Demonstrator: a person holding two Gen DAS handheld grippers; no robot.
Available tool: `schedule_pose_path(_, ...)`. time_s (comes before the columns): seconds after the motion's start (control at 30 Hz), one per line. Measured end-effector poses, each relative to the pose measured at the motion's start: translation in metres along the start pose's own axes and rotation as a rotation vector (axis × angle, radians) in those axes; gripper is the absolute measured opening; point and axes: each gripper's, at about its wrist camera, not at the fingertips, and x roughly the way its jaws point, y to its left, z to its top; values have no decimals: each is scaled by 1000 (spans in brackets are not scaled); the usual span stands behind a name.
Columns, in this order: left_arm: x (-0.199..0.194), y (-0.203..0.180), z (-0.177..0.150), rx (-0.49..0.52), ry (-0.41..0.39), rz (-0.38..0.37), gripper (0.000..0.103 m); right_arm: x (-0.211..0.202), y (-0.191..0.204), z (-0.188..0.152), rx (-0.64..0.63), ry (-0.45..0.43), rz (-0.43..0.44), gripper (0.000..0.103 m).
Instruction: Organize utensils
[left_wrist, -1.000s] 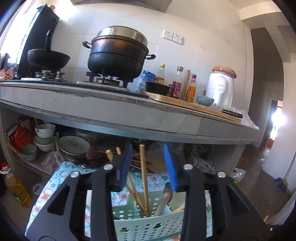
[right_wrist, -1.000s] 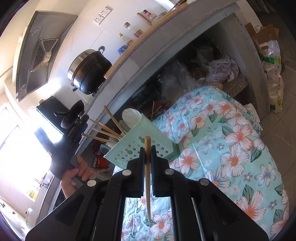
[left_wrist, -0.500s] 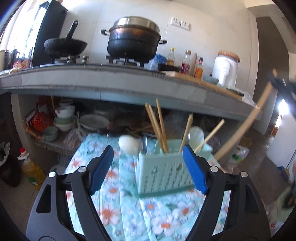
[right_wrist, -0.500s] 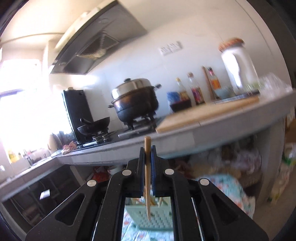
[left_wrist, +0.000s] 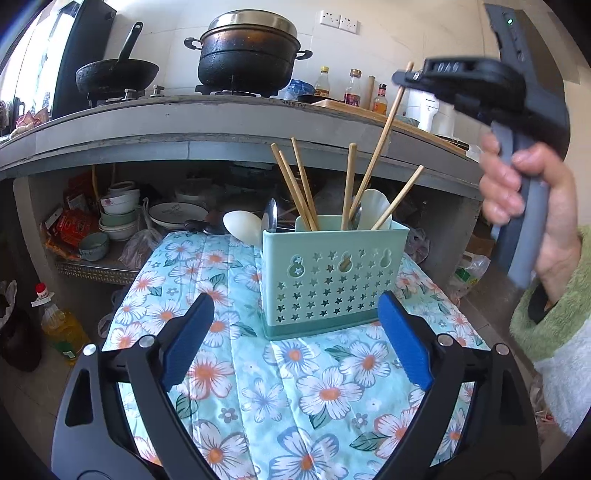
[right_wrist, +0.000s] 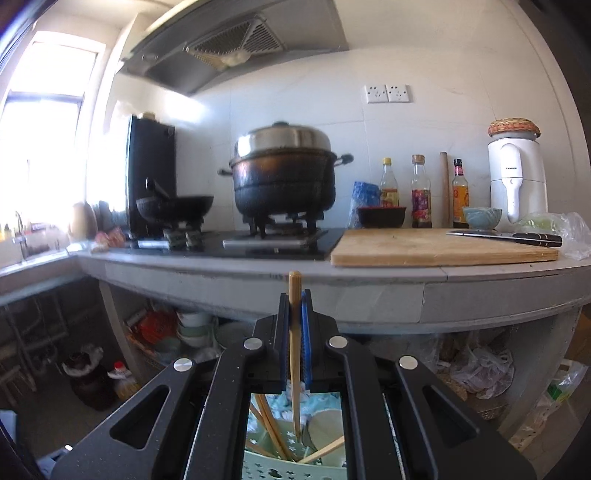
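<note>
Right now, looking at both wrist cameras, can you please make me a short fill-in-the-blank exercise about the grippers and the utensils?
1. The right gripper is shut on a wooden ____.
2. That utensil's lower tip is inside the green ____, which stands on the floral cloth.
3. The jaws of the left gripper are ____ and hold nothing.
4. On the cutting board lies a black-handled ____.

Missing words: chopstick; utensil basket; open; knife

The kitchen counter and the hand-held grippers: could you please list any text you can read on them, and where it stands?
"Panasonic": apparently, small grey print on the white appliance; barely legible.
"0A5" or similar: raised characters on the right hand-held gripper; uncertain.
Sauce bottles: labels too blurred.
Plate under the counter: writing too small.
Oil bottle: cap tag unreadable.
</note>
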Motion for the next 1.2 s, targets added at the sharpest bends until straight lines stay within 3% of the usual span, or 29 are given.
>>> schedule_pose_path(0.17, 3, 0, 0, -25, 20, 11, 90, 13, -2, -36, 3, 139, 24, 11)
schedule_pose_path(0.2, 3, 1, 0, -30, 22, 14, 90, 8, -6, -39, 23, 142, 28, 22)
schedule_pose_path(0.27, 3, 2, 1, -43, 27, 25, 91, -6, -13, -41, 61, 130, 51, 34)
schedule_pose_path(0.47, -2, 2, 4, -80, 20, 89, 94, -64, -26, -57, 167, 127, 63, 51)
schedule_pose_path(0.53, -4, 2, 5, -88, 14, 116, 95, -78, -25, -72, 173, 157, 18, 59)
schedule_pose_path(0.7, -6, -6, 6, -94, 35, 244, 95, -97, -12, -120, 120, 272, -192, 83)
schedule_pose_path(0.87, -3, -15, 6, -51, 80, 401, 95, -93, -8, -148, 111, 390, -306, 89)
schedule_pose_path(0.97, -6, -20, 8, -14, 71, 504, 95, -92, -8, -153, 89, 406, -348, 92)
schedule_pose_path(1.2, -7, -17, 14, -14, 105, 566, 95, -89, -4, -148, 29, 415, -407, 96)
